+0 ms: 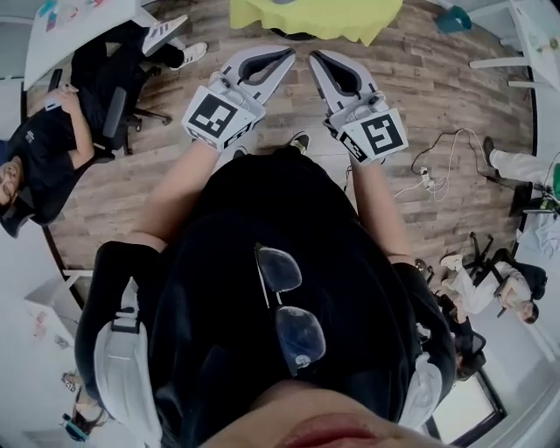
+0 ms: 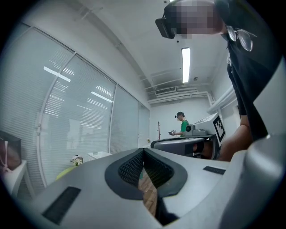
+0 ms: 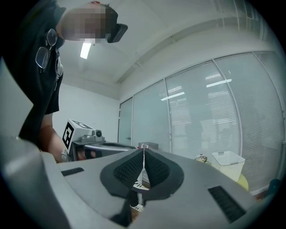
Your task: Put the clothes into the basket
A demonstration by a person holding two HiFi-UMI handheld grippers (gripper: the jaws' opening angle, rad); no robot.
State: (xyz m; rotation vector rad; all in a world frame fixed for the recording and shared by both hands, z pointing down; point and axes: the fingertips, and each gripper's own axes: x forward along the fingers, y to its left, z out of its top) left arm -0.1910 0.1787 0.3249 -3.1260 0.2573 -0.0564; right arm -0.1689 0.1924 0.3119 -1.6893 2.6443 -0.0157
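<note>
Both grippers are held up side by side in front of the person's chest, pointing away over the wooden floor. The left gripper point(image 1: 287, 56) point(image 2: 144, 150) is shut, its dark pads meeting at the tips with nothing between them. The right gripper point(image 1: 315, 58) point(image 3: 144, 149) is also shut and empty. A white slatted basket point(image 3: 228, 162) stands by the glass wall at the right of the right gripper view. A yellow-green cloth point(image 1: 308, 17) lies ahead of the gripper tips in the head view. I see no other clothes.
A seated person point(image 1: 52, 149) with an office chair is on the left, and another person point(image 1: 490, 289) sits at the right. Cables point(image 1: 437, 166) trail over the floor at the right. A white table point(image 1: 79, 26) stands at the far left. A person in a green shirt point(image 2: 182, 125) stands far off.
</note>
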